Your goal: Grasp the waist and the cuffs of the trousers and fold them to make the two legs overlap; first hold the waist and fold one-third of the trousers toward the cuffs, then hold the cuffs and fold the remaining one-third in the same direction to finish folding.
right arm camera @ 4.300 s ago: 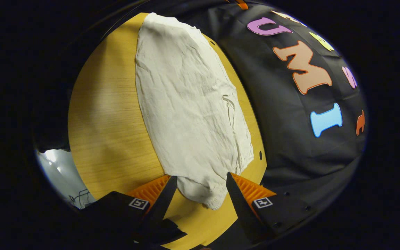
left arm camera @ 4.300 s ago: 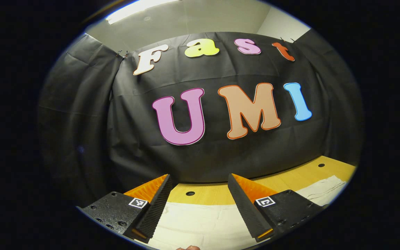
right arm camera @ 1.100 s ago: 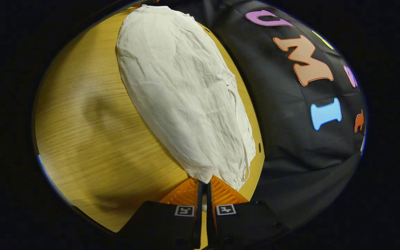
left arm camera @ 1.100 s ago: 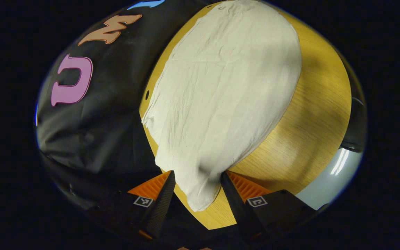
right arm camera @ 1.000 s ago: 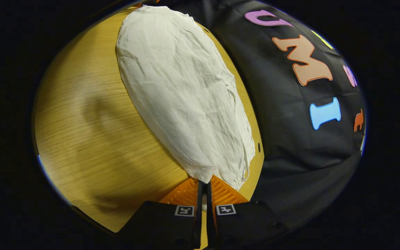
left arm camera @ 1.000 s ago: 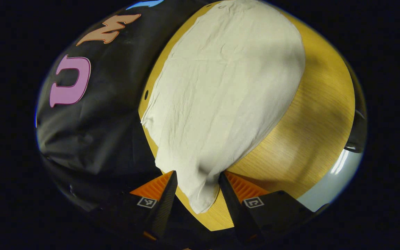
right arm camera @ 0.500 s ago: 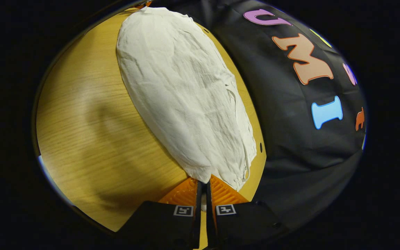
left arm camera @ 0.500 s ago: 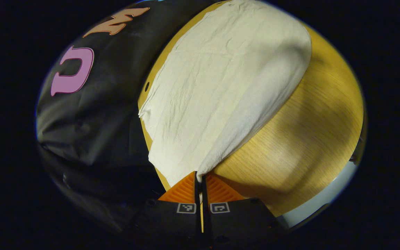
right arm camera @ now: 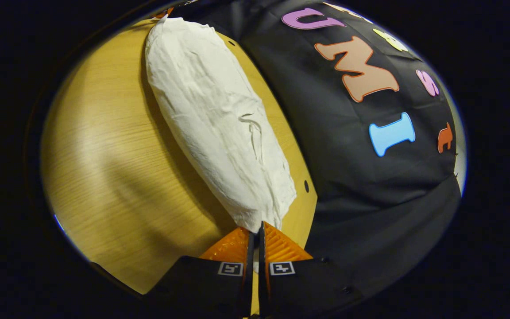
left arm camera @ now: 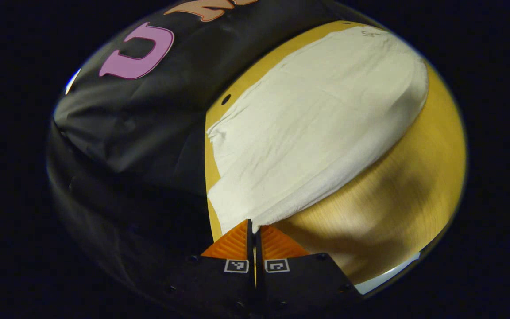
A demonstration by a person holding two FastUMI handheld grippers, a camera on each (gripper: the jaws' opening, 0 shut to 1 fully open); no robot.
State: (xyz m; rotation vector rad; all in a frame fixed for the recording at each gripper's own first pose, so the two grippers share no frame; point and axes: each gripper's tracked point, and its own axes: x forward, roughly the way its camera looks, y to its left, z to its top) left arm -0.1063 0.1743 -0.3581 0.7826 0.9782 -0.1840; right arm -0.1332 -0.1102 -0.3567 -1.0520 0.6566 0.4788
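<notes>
Trousers (left arm camera: 308,128) pinched at opposite ends by both tools.

Yellow wood-grain tabletop (left arm camera: 396,195) (right arm camera: 104,168) is lying flat, soft shadows falling across it. Small round dark holes (left arm camera: 226,99) (right arm camera: 307,186) are showing near its far edge. Black creased cloth wall (left arm camera: 148,128) (right arm camera: 361,186) is hanging just behind that edge. Pale floor strip (left arm camera: 388,277) is showing beyond the table's near edge.
</notes>
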